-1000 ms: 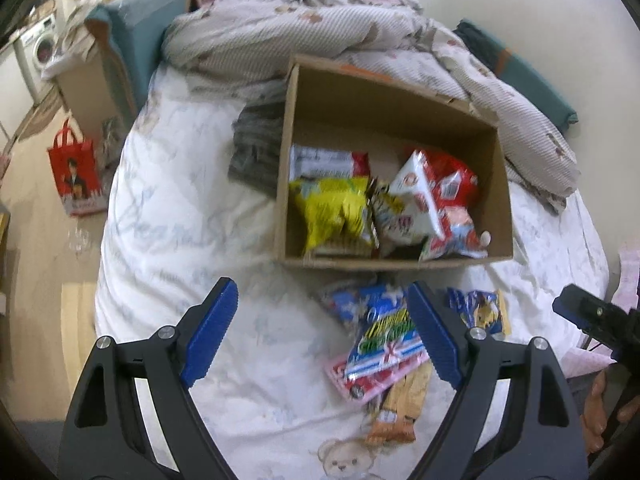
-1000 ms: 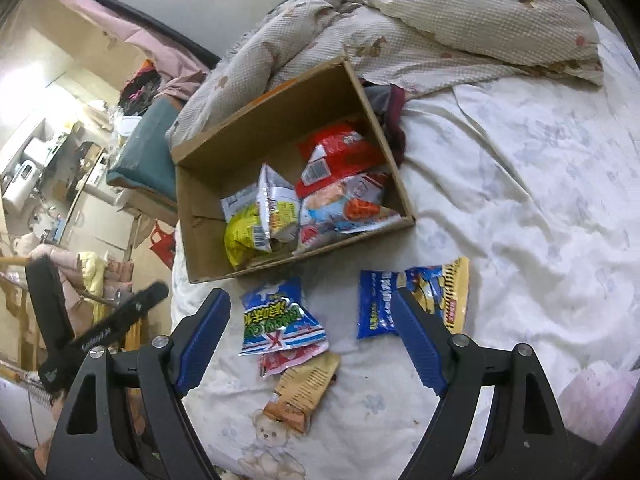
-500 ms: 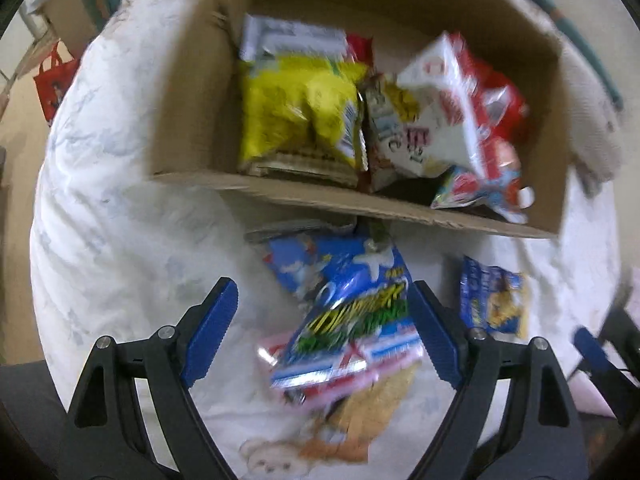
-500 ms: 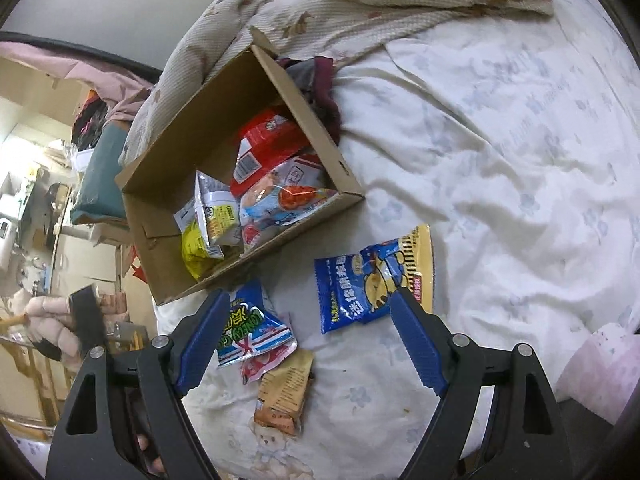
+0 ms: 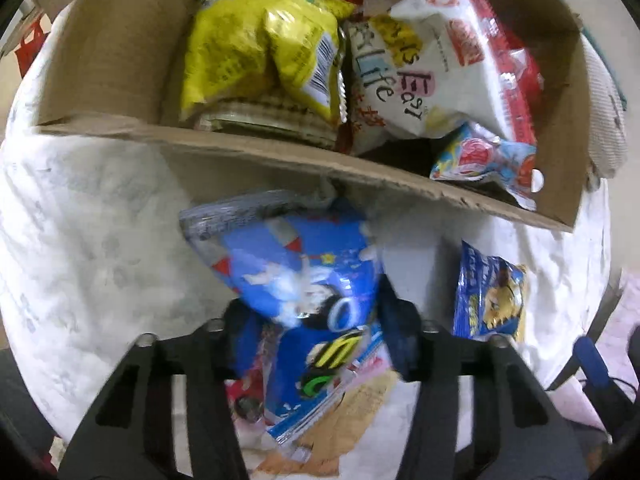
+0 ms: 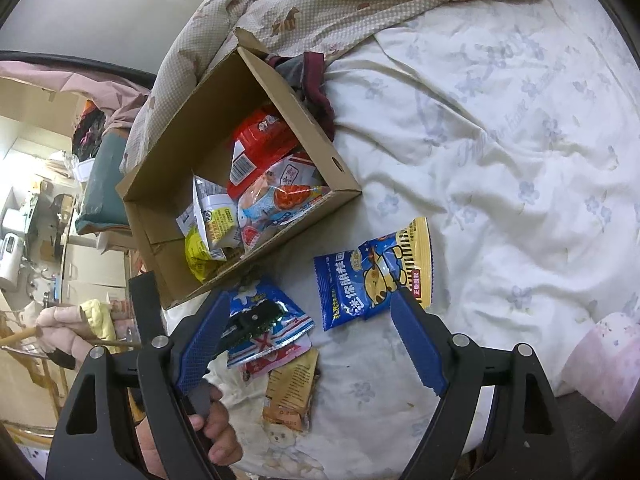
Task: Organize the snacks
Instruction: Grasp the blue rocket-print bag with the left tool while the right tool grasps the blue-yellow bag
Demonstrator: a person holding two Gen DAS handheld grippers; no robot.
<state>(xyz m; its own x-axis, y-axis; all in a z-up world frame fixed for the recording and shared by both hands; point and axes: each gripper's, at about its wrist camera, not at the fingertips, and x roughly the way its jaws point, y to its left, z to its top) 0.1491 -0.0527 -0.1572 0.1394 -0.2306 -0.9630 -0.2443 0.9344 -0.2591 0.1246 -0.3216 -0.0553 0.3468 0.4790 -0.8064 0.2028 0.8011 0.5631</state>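
A cardboard box [image 5: 256,148] [image 6: 344,190] on the bed holds several snack bags, among them a yellow one [image 5: 260,44] and a white one [image 5: 420,76]. My left gripper [image 5: 316,340] is shut on a blue snack bag [image 5: 304,276] just in front of the box; it also shows in the right wrist view [image 6: 268,316]. Under it lie a pink packet [image 6: 276,360] and an orange packet [image 6: 292,392]. My right gripper [image 6: 312,340] is open above the bed, beside a blue-and-yellow cat snack bag [image 6: 376,280] [image 5: 488,292].
A crumpled checked duvet [image 6: 320,4] lies behind the box, with dark clothing [image 6: 312,80] at its far corner. The white floral sheet [image 6: 500,140] spreads to the right. The bed edge and room clutter [image 6: 40,200] are at left.
My left gripper moved down and forward to the blue snack bag and closed on it. My right gripper shifted slightly closer over the cat bag and stayed open.
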